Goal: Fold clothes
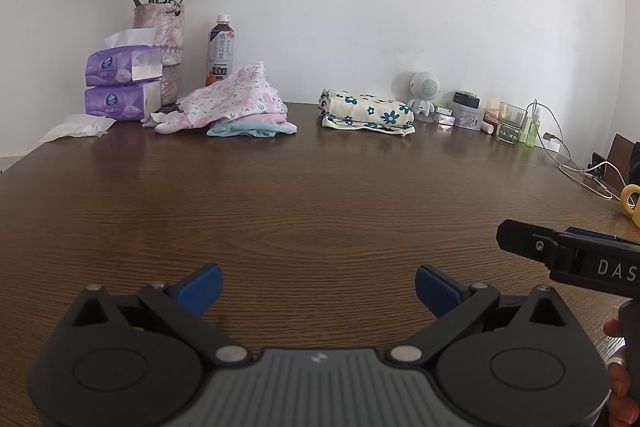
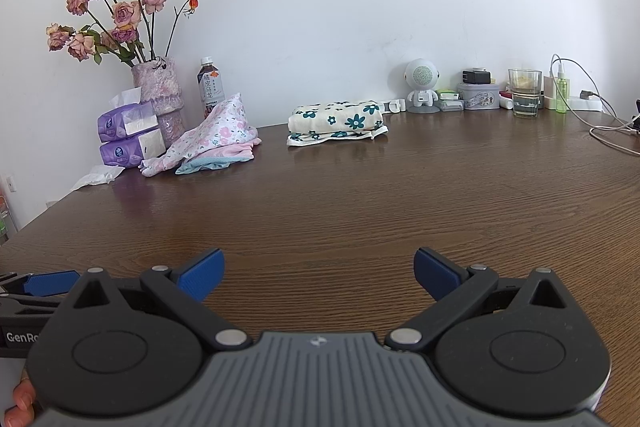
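- Hovering low over the brown wooden bench [image 1: 320, 195], the left gripper [image 1: 319, 289] fills the bottom of the left wrist view; its jaws stand wide and hold nothing, with only bare wood between the blue pads [image 1: 208, 285].
- The right gripper [image 2: 319, 273] sits the same way at the bottom of the right wrist view, jaws wide and empty.
- In the left wrist view the right gripper comes in at the right edge as a black body, and fingers of a hand [image 1: 618, 379] show at the lower right corner.
- A loose pile of clothes [image 1: 236, 105], floral pink and white on top with pink and light blue pieces under it, lies at the far side of the bench, left of centre in both frames.
- A folded cream cloth with dark teal flowers [image 1: 366, 113] lies to the right of the pile, apart from it, near the wall.
- In the upper left stand a vase of dried roses [image 1: 162, 39], two stacked purple tissue packs [image 1: 120, 85] and a tea bottle [image 1: 220, 49] behind the pile.
- At the right of the far edge are a small white robot figure [image 1: 424, 95], a glass [image 1: 512, 123] and white cables [image 1: 576, 163].
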Action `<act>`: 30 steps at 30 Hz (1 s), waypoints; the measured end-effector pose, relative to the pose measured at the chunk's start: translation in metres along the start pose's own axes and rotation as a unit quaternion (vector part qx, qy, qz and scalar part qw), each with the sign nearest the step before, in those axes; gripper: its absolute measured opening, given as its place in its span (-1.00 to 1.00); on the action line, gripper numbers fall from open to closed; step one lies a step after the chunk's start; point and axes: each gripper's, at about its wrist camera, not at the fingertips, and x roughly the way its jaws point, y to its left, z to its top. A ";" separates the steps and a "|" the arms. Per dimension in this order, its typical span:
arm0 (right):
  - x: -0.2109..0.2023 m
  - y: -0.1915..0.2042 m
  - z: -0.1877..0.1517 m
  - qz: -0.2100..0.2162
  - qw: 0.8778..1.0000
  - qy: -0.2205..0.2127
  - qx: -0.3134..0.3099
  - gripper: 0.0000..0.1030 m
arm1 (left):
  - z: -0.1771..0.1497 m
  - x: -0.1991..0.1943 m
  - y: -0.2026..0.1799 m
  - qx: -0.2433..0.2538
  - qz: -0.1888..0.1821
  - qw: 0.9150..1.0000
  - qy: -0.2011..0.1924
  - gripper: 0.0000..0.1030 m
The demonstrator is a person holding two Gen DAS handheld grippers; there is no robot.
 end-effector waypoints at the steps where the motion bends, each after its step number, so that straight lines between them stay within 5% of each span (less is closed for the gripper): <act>1: 0.000 0.000 0.000 0.000 1.000 0.000 0.000 0.99 | 0.000 0.000 0.000 0.000 0.000 1.000 0.000 1.00; 30: 0.001 0.001 0.000 0.000 1.000 0.004 -0.002 0.99 | 0.001 0.001 -0.001 0.003 -0.001 1.000 0.001 1.00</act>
